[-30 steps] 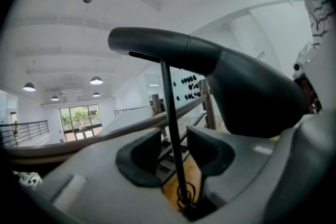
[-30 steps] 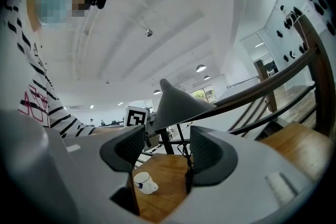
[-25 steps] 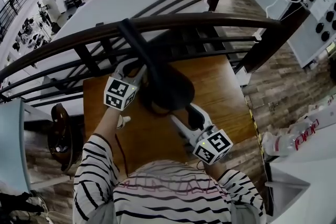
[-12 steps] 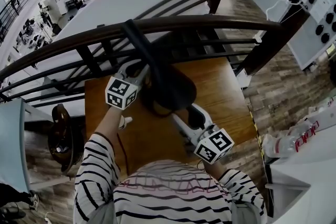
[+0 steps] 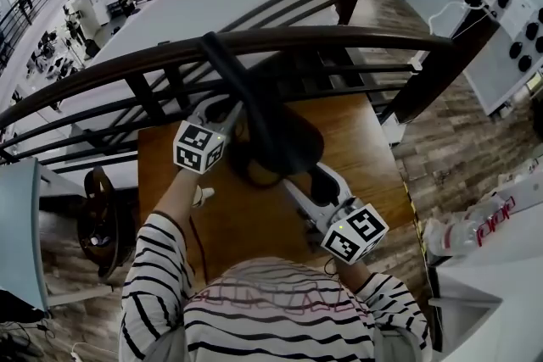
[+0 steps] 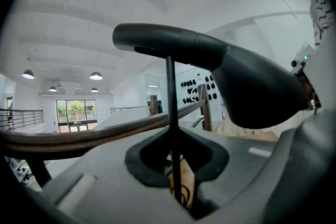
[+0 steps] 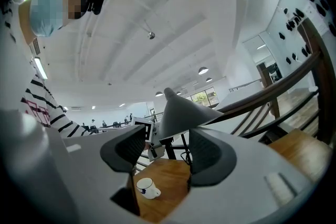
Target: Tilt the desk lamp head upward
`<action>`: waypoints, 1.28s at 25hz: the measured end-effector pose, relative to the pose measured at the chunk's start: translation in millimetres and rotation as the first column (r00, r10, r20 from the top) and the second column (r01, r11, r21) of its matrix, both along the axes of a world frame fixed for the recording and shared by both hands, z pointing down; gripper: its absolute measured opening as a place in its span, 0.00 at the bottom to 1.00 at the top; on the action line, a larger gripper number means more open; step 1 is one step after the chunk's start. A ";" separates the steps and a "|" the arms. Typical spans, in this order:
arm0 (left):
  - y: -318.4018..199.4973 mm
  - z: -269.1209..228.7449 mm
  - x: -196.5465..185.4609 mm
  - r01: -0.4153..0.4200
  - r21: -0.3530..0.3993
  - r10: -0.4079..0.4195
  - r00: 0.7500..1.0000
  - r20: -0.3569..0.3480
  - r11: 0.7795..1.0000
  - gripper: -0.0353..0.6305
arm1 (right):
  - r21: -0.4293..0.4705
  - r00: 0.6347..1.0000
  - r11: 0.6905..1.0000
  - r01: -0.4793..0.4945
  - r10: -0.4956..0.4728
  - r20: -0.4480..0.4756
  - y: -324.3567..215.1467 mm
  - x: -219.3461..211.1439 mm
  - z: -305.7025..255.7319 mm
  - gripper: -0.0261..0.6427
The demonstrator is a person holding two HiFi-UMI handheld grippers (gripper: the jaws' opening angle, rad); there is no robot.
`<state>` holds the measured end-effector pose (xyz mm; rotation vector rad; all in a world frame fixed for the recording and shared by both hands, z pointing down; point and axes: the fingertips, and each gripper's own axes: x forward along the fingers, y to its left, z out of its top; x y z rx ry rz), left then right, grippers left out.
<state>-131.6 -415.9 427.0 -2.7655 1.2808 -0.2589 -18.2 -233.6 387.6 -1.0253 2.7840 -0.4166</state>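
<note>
Desk lamp head [image 5: 284, 144], dark and oval, hung over the middle of the wooden desk [image 5: 365, 140], just inside the curved railing [image 5: 339, 36]. Its long axis ran from far-left to near-right in the head view, w/ the lamp's arm rising away toward the railing.

Left claw [image 5: 222, 113] sat at the head's far-left side. Its jaws were closed on the lamp's thin black stem [image 6: 170, 102], which ran upright through the middle of the left gripper view w/ the head up and to the right of it. That looked like a steadying hold, not the tilting one.

Right claw [image 5: 321, 180] was at the head's near-right end, so it was the nearer one for the lift. Its jaws stood wide apart and gripped nothing. In the right gripper view the shade showed as a pale cone above and just beyond the pads, its lower rim spanning the gap. Contact w/ either pad couldn't be made out. Judged from that, the head lay up and fwd of the right claw, and the next move prob. needed it to close on or push under that near rim, then raise it.

A white cup [image 7: 146, 187] sat on the desk below.

Writing: marker cubes carried only b/w square patterns. Red lettering on a white packet [image 5: 488, 225] at far right was too blurred to read.
</note>
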 end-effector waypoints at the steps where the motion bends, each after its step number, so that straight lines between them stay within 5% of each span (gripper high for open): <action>1: -0.2 0.3 -1.4 0.002 -0.001 -0.002 1.000 0.000 1.000 0.13 | 0.002 1.000 1.000 0.002 -0.002 -0.004 0.8 -0.5 -3.3 0.41; 32: 12.4 -3.3 -2.4 0.076 0.020 -0.076 0.997 -0.005 0.997 0.13 | 0.131 0.996 0.989 0.065 -0.057 -0.063 22.5 6.6 -125.0 0.43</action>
